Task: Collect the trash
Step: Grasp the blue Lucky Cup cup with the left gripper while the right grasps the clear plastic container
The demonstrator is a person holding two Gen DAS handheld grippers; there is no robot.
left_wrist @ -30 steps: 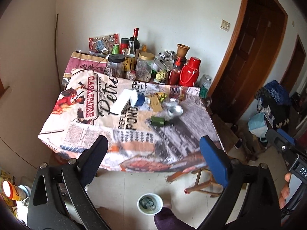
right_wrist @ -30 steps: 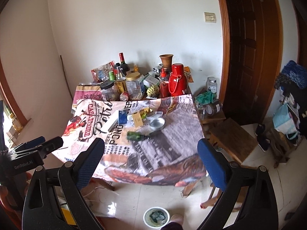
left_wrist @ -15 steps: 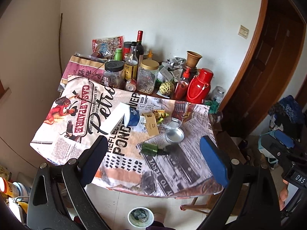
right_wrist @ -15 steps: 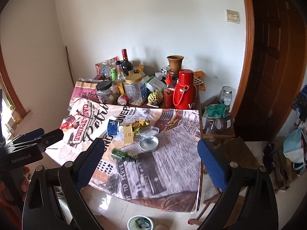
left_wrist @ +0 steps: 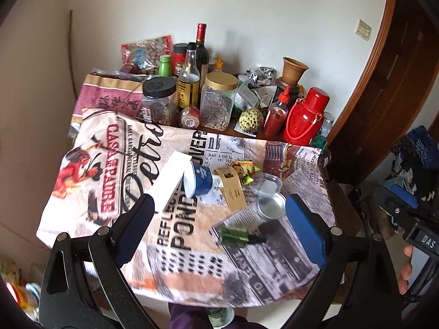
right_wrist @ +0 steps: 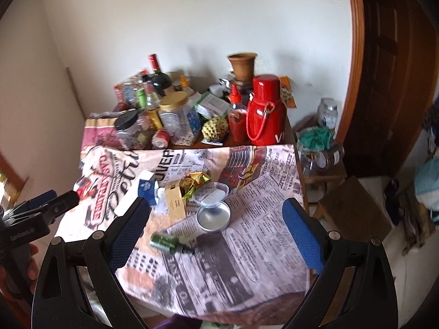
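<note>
- Left gripper (left_wrist: 218, 220): lower part of the left wrist view, jaws spread wide, nothing between them, held above the bench.
- Right gripper (right_wrist: 216, 223): lower part of the right wrist view, jaws spread wide and empty; also seen at the right edge of the left wrist view with fingertips of a hand below it.
- Bench (left_wrist: 274, 271): centre of both views, covered by a cloth printed with newspaper text and a red figure.
- Green bottle (left_wrist: 236, 237): lying on its side, centre of the frame, dark cap end pointing right, between the jaws in view.
- Round metal lid (left_wrist: 270, 205): flat on the cloth, just above the green bottle.
- Clear plastic cup (left_wrist: 264, 183): touching the metal lid's upper edge.
- Tan card (left_wrist: 231, 193): flat, left of the lid.
- Gold-green wrapper (left_wrist: 244, 171): crumpled, above the tan card.
- Blue cup (left_wrist: 199, 181): tipped on its side, beside a white box (left_wrist: 171, 183) lying left of it.
- Red flask (left_wrist: 306, 119): upright, upper right of the bench, among jars and bottles along the back edge.
- Small bin (left_wrist: 219, 314): on the floor at the bottom edge, partly hidden.
</note>
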